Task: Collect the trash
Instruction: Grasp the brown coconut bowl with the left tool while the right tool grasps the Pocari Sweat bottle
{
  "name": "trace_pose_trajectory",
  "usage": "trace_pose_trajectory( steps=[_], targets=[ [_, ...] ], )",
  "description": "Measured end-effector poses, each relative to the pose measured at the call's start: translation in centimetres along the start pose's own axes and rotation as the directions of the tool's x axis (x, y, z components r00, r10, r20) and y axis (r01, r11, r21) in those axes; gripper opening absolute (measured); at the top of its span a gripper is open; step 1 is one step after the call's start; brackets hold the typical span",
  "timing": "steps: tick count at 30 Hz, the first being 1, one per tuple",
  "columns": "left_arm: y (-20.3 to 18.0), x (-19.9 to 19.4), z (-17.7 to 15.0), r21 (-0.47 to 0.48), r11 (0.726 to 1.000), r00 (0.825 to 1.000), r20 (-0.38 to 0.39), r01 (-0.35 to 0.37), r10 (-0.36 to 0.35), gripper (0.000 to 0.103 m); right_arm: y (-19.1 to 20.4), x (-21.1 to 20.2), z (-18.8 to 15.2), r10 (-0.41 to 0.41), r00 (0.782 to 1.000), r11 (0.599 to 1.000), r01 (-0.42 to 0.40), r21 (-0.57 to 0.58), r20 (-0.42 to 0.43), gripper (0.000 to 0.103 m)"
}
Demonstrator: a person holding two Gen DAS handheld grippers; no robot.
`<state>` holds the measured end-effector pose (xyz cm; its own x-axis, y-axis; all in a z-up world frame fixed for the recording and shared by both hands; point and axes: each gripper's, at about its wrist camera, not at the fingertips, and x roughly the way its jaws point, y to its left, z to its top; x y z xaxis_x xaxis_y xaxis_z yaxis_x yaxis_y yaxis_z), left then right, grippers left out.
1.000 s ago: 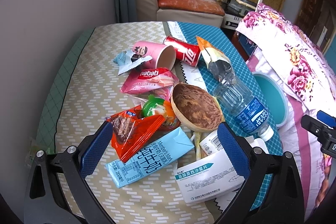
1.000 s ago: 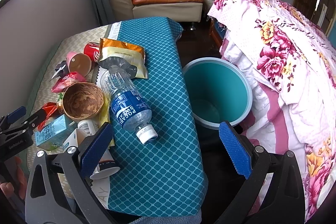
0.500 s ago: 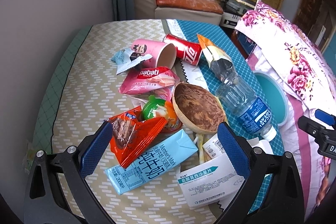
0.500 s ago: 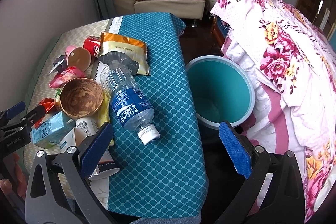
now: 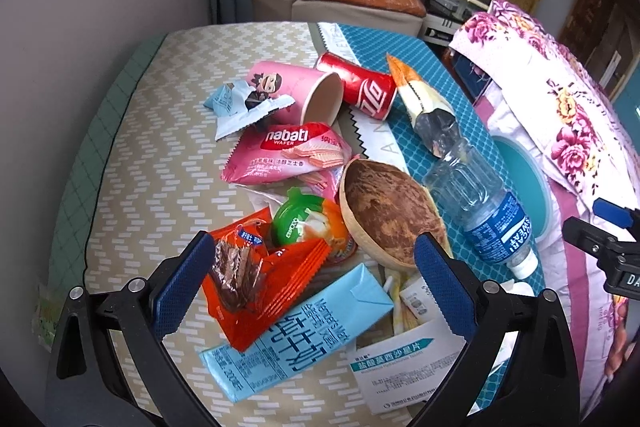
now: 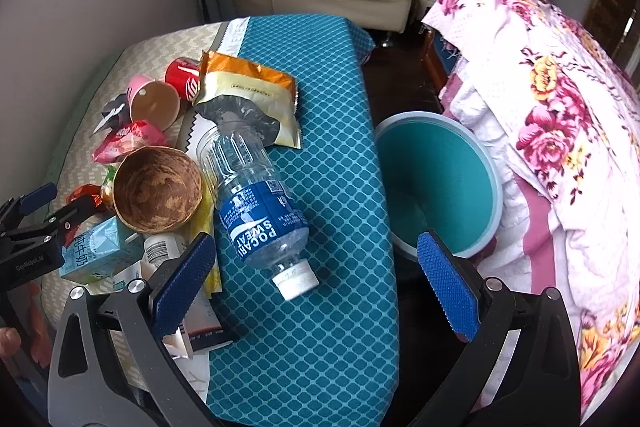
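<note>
Trash is lying in a loose heap on the surface (image 5: 132, 131). The orange wrapper (image 5: 260, 279) is sitting at the heap's 7 o'clock edge, overlapping the blue milk carton (image 5: 296, 331), with the brown bowl (image 5: 390, 215) at the wrapper's 2 o'clock. The clear bottle (image 6: 256, 195) is lying on its side at the heap's 3 o'clock, cap toward the cameras. The teal bin (image 6: 440, 187) is standing on the floor at 3 o'clock off the surface edge, between it and the floral bedding (image 6: 560, 115).

The left claw (image 5: 308, 283) is hovering over the wrapper and carton, fully spread, gripping nothing. The right claw (image 6: 320, 279) is likewise spread and empty, hanging near the bottle cap.

Judgement: the wrapper is light, crinkly and slick, so it is best pinched at its crimped edge. The bottle looks empty, light and crushable, so its ribbed mid-body is offering the firmest hold. The carton is appearing stiff enough to be clamped across its flat faces.
</note>
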<state>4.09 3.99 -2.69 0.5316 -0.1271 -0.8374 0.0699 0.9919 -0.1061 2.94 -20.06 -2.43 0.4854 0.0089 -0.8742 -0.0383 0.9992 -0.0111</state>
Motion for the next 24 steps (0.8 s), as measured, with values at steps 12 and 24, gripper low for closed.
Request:
trace_pose_trajectory(
  steps=[12, 24],
  targets=[
    [1.8, 2.0, 0.4, 0.021, 1.000, 0.997, -0.078, 0.014, -0.013, 0.098, 2.7, 5.9, 4.1, 0.139, 0.977, 0.982, -0.158, -0.108, -0.164, 0.095],
    [-0.1, 3.1, 1.5, 0.088, 0.994, 0.990, -0.135, 0.058, -0.046, 0.062, 2.3, 10.3, 4.2, 0.283, 0.920, 0.953, -0.301, -0.025, -0.271, 0.067]
  ],
)
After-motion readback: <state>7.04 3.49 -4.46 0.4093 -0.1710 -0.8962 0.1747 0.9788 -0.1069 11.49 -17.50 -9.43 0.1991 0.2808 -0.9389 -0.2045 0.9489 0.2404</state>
